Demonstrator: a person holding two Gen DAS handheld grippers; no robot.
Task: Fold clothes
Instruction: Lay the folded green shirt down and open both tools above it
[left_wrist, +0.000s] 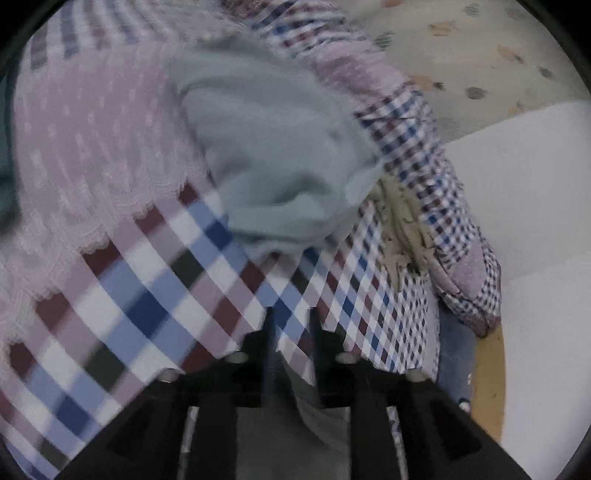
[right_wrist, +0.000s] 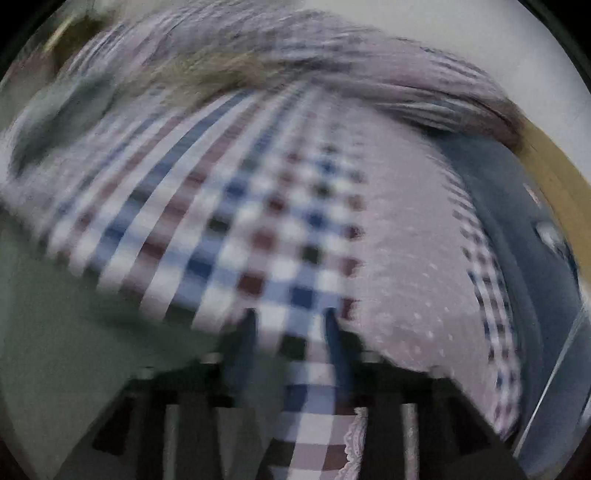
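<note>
A checked garment (left_wrist: 155, 306) in blue, maroon and white, with pink dotted lace-edged panels (left_wrist: 92, 147), fills the left wrist view. My left gripper (left_wrist: 291, 317) is shut on its checked cloth, which runs down between the two black fingers. A pale grey-green garment (left_wrist: 273, 155) and a beige frayed piece (left_wrist: 402, 225) lie on top of it. In the blurred right wrist view the same checked garment (right_wrist: 236, 229) spreads ahead, and my right gripper (right_wrist: 291, 321) is shut on a checked strip with a lace edge (right_wrist: 352, 443).
A white surface (left_wrist: 524, 206) lies to the right, with a patterned pale floor (left_wrist: 480, 48) beyond. A yellow-ochre rim (left_wrist: 489, 376) and dark blue cloth (right_wrist: 517, 236) sit under the garment's right side. Dull green cloth (right_wrist: 55, 325) lies at the left of the right wrist view.
</note>
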